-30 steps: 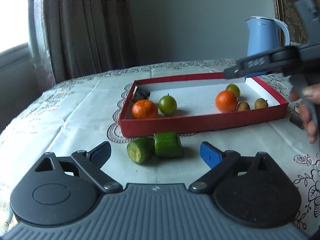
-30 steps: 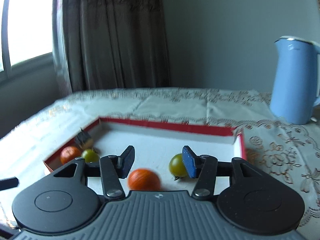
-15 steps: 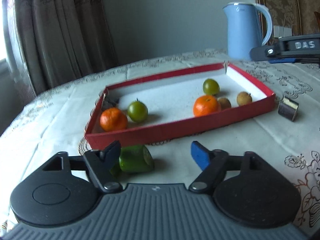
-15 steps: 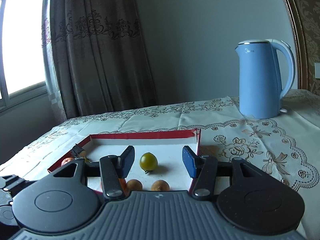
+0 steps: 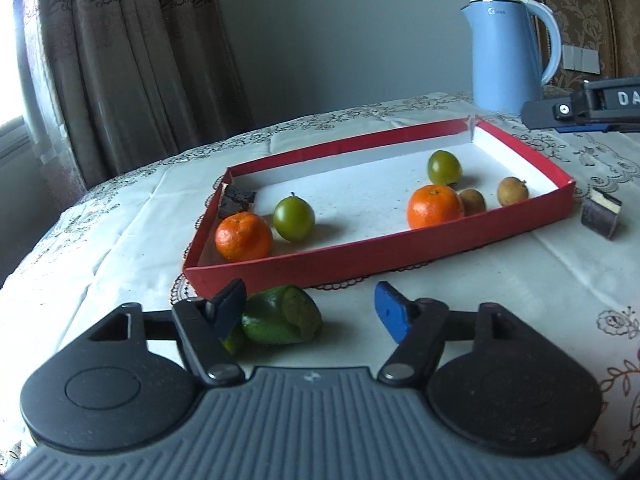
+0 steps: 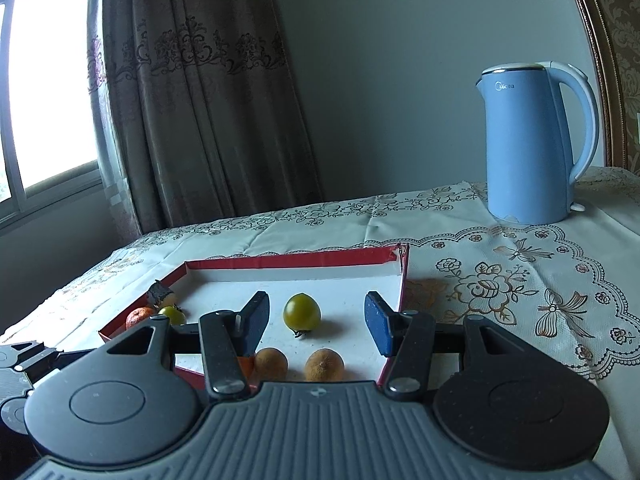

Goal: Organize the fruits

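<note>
Cloth-covered table point(image 5: 520, 280) bearing a red tray point(image 5: 400, 240) of oranges and green fruits. Left gripper point(image 5: 308, 312) just been closing, jaws apart around a green cucumber piece point(image 5: 280, 316) before the tray. Right gripper point(image 6: 316, 320) half open, empty, over the tray.

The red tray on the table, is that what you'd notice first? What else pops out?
Yes, the red tray in the middle of the table grabs the eye, with two bright oranges and two green fruits inside it. Behind it stands a tall blue kettle. In front of the tray lie green cucumber pieces, between the open fingers of the left gripper, which have just been closing.
</note>
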A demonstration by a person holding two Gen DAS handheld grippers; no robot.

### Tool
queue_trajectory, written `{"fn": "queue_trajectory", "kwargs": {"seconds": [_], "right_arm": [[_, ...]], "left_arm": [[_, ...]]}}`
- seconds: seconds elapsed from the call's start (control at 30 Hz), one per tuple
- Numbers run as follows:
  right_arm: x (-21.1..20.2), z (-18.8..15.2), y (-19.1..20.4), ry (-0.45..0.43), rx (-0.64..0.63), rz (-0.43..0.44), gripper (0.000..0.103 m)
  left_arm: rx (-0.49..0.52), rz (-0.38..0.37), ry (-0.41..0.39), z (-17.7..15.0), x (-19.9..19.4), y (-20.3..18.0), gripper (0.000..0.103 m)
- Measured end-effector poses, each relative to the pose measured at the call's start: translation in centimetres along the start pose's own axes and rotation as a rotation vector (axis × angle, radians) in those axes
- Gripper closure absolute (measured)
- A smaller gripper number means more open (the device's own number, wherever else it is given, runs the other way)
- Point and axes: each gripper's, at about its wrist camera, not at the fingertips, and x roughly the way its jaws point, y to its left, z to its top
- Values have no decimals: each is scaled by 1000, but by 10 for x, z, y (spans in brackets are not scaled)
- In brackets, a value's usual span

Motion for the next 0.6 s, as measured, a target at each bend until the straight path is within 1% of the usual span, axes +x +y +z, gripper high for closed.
{"fn": "queue_trajectory", "kwargs": {"seconds": [0.07, 0.23, 0.37, 0.4, 0.5, 0.6], "right_arm": [[0, -1, 1, 3, -1, 4, 51], [0, -1, 1, 3, -2, 4, 51], [0, -1, 2, 2, -2, 4, 51], [0, -1, 2, 2, -2, 4, 51], [0, -1, 1, 1, 0, 4, 51], [1, -1, 0, 3, 4, 7, 51]], "left_arm": [[-12, -3, -1, 1, 2, 3, 38], [10, 30, -4, 1, 3, 1, 48], [14, 61, -9, 0, 2, 3, 64], [13, 64, -9, 0, 1, 4, 66], [22, 64, -11, -1, 0, 4, 66], [55, 76, -13, -3, -1, -1, 66]]}}
